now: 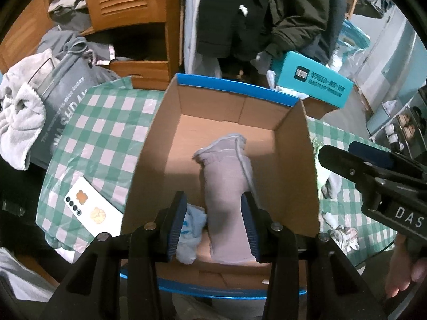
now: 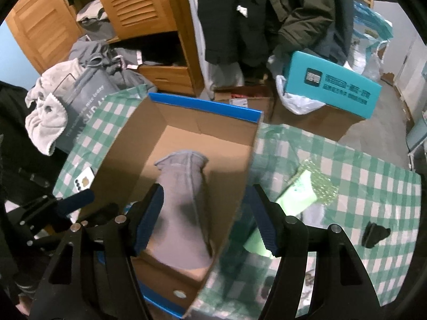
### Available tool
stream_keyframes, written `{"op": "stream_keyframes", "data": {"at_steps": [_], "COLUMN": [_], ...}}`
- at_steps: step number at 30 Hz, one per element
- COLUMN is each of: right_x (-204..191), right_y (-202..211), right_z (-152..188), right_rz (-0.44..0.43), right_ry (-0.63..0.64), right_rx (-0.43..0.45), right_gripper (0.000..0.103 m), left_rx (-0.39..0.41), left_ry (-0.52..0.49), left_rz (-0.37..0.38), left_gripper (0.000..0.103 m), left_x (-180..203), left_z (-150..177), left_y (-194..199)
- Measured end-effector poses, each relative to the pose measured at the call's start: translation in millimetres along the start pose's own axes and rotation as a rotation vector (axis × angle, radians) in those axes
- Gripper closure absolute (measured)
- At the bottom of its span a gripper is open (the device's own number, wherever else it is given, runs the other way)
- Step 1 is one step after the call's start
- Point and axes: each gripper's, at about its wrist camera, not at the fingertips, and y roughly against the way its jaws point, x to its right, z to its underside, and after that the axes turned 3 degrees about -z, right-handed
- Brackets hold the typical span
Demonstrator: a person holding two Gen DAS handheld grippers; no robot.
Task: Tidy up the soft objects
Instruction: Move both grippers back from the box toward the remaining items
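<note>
An open cardboard box with a blue rim point(image 1: 234, 86) stands on the green checked cloth. A rolled grey sock-like cloth point(image 1: 226, 186) lies loose on the box floor, with a crumpled pale blue cloth point(image 1: 190, 229) beside it. My left gripper point(image 1: 213, 224) hovers open over the near end of the box, its pads clear of the grey roll point(image 2: 184, 202). My right gripper point(image 2: 206, 222) is open and straddles the box's right wall point(image 2: 240, 186), holding nothing. It also shows in the left wrist view as the right gripper point(image 1: 347, 154), beyond the box's right wall.
A white phone point(image 1: 90, 208) lies left of the box. A green bubble pouch point(image 2: 307, 192) and a small black object point(image 2: 375, 236) lie to its right, with crumpled socks point(image 1: 344, 234) nearby. A grey bag with a towel point(image 1: 66, 101), a teal carton point(image 1: 312, 80) and a wooden cabinet point(image 2: 149, 8) stand behind.
</note>
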Motion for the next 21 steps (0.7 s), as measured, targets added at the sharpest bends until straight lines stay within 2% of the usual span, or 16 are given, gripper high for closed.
{"op": "stream_keyframes", "data": {"at_steps": [21], "right_x": [90.0], "right_y": [33.5], "right_z": [37.4], "right_rz": [0.076], "right_ry": [-0.091], "right_rx": [0.006], "right_gripper": [0.037], "left_rx": [-0.007], "left_ry": [-0.155], "left_rz": [0.051], "left_gripper": [0.057], "left_x": [82.3], "left_z": [0.5], "left_y": [0.2]}}
